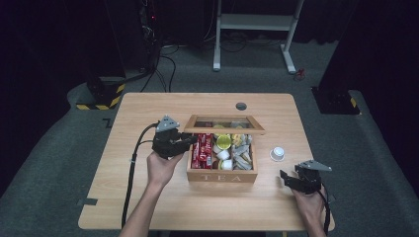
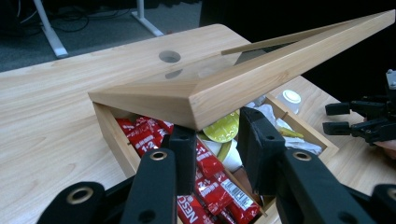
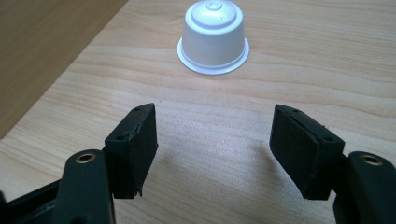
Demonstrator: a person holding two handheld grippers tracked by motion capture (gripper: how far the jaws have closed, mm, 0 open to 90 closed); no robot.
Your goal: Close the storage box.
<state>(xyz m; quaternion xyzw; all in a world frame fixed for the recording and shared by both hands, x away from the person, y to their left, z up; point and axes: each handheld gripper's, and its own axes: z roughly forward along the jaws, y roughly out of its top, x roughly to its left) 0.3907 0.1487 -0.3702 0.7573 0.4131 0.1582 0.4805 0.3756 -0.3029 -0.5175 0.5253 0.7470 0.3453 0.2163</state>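
Observation:
A wooden tea box (image 1: 221, 176) stands mid-table, its glass-paned lid (image 1: 225, 130) raised. My left gripper (image 1: 189, 141) is at the box's left side, shut on the lid's front corner (image 2: 198, 105); in the left gripper view the two jaws sit right under that corner. Inside lie red Nescafé sachets (image 2: 210, 182), a yellow capsule (image 2: 224, 127) and white capsules. A white capsule (image 1: 277, 153) stands upside down on the table right of the box. My right gripper (image 3: 212, 140) is open just short of this capsule (image 3: 213, 37), low over the wood, with nothing between its jaws.
A round cable hole (image 1: 241, 105) sits in the table behind the box. The table's right edge runs close to my right hand (image 1: 309, 202). A white desk frame (image 1: 257, 22) and a yellow-black striped base (image 1: 101, 96) stand on the floor beyond.

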